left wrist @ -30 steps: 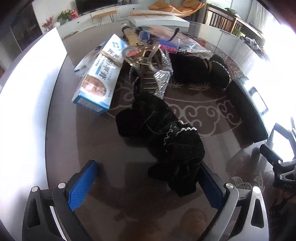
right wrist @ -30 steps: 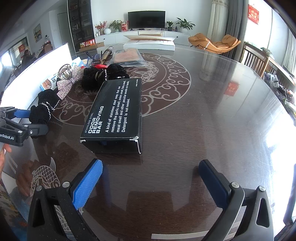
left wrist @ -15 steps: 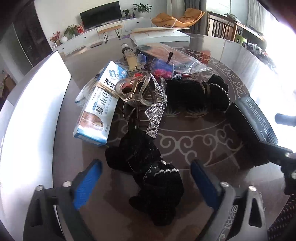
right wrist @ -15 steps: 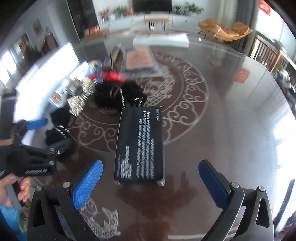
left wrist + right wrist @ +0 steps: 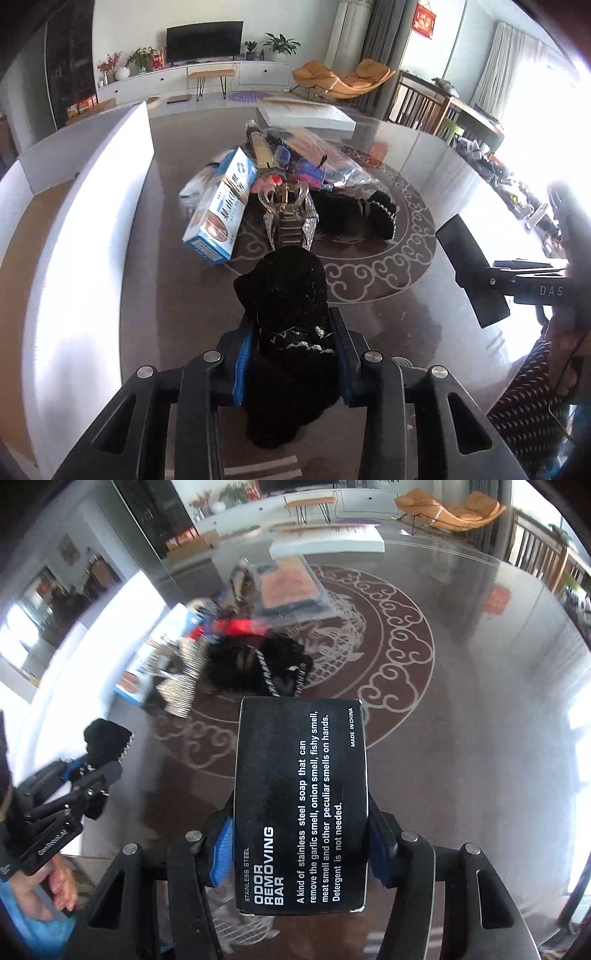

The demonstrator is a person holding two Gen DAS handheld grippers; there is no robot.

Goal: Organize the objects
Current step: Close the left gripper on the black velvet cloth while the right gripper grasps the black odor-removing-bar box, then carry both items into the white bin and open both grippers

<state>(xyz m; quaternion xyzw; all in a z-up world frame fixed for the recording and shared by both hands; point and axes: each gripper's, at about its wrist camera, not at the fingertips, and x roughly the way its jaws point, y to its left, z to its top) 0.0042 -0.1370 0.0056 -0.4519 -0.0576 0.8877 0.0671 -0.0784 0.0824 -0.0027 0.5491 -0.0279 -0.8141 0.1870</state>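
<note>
The dark patterned surface [image 5: 461, 709] carries a heap of clutter. Above it, the right tool [image 5: 299, 845] has just closed on the black odor removing bar box [image 5: 301, 805] (lifted clear), the left tool [image 5: 291, 360] on a black beaded hair scrunchie [image 5: 290, 295].

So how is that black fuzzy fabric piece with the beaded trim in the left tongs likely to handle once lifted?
The black fuzzy fabric piece with beaded trim probably stays floppy: it bulges above and sags below the left tongs. It looks light for its bulk. The pile should resist slipping, though the bead trim could snag.
</note>
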